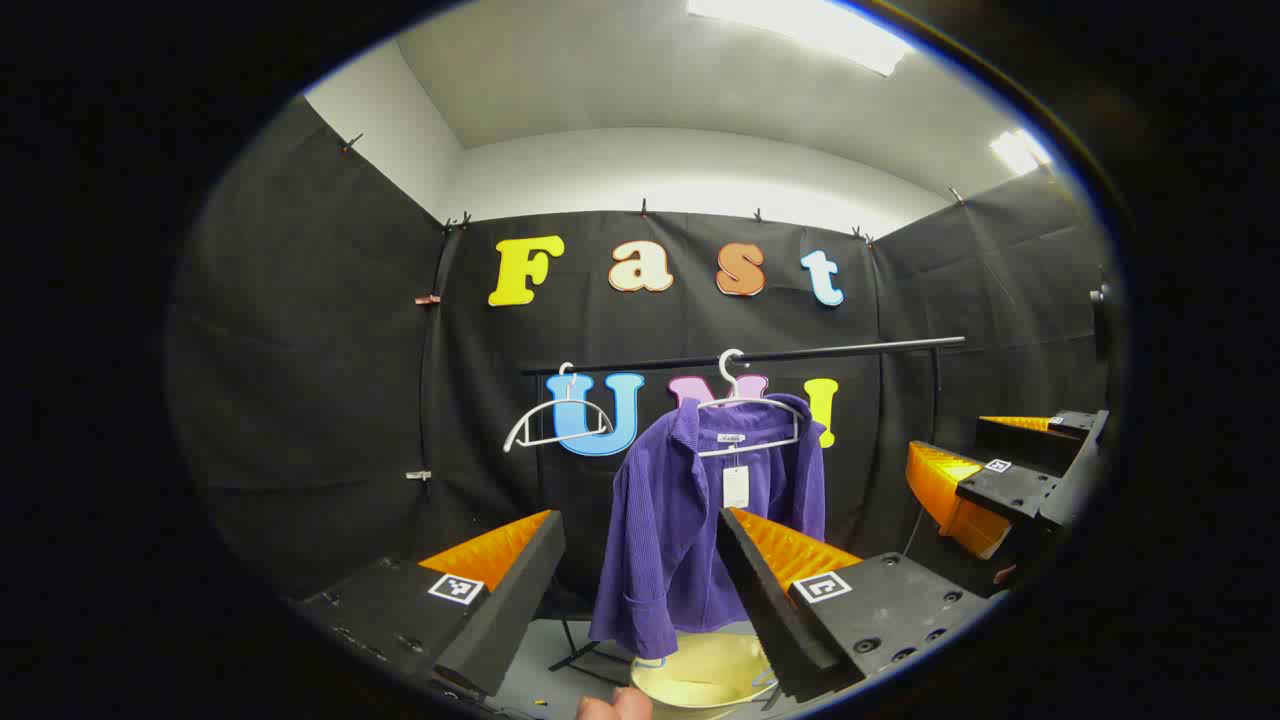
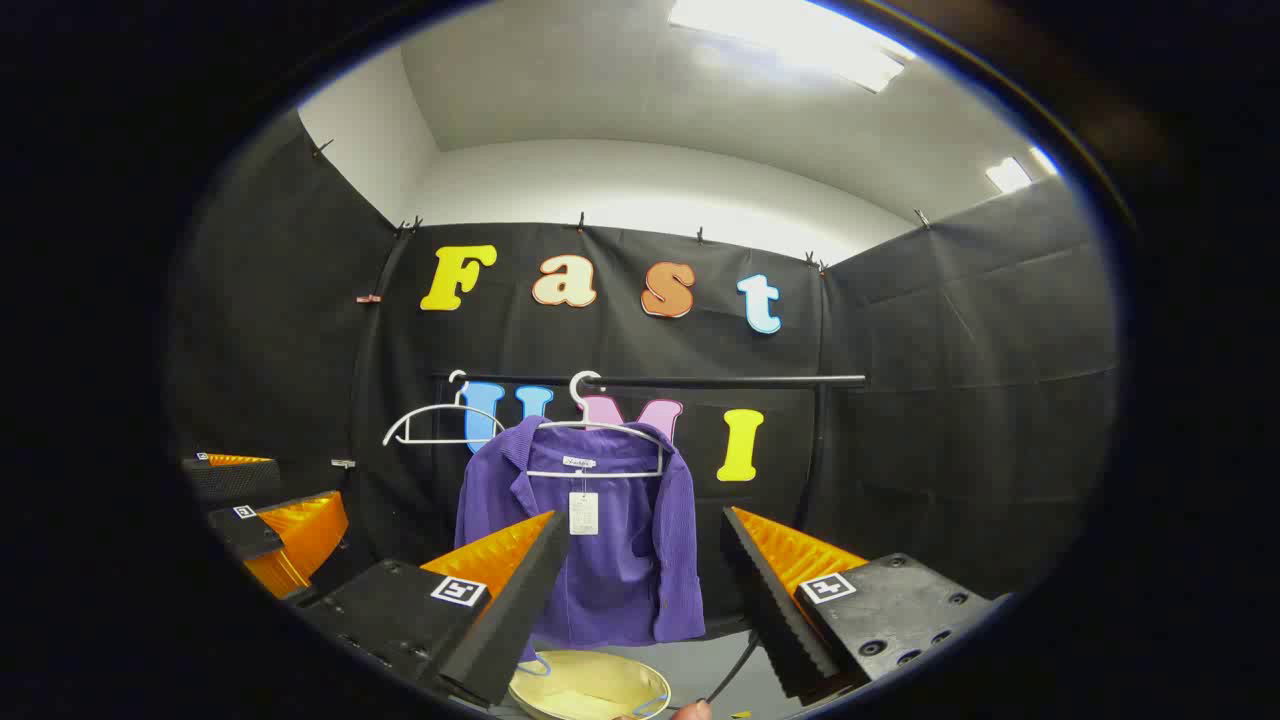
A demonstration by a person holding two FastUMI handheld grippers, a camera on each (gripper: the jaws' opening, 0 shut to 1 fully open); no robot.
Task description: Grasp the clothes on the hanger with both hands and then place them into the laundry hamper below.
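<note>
**Purple shirt on its hanger, both grippers held back and spread**

A purple shirt (image 1: 700, 510) hangs open on a white hanger (image 1: 752, 415) from the black rail (image 1: 740, 356), a tag dangling at its collar; a second white hanger (image 1: 556, 422) hangs bare to its left; below the shirt sits the pale yellow hamper (image 1: 705, 675) on the grey floor. The left gripper (image 1: 640, 585) is short of the cloth, fingers wide apart, holding nothing; the right gripper (image 2: 645, 590) likewise, fingers spread, clear of the shirt.
</note>
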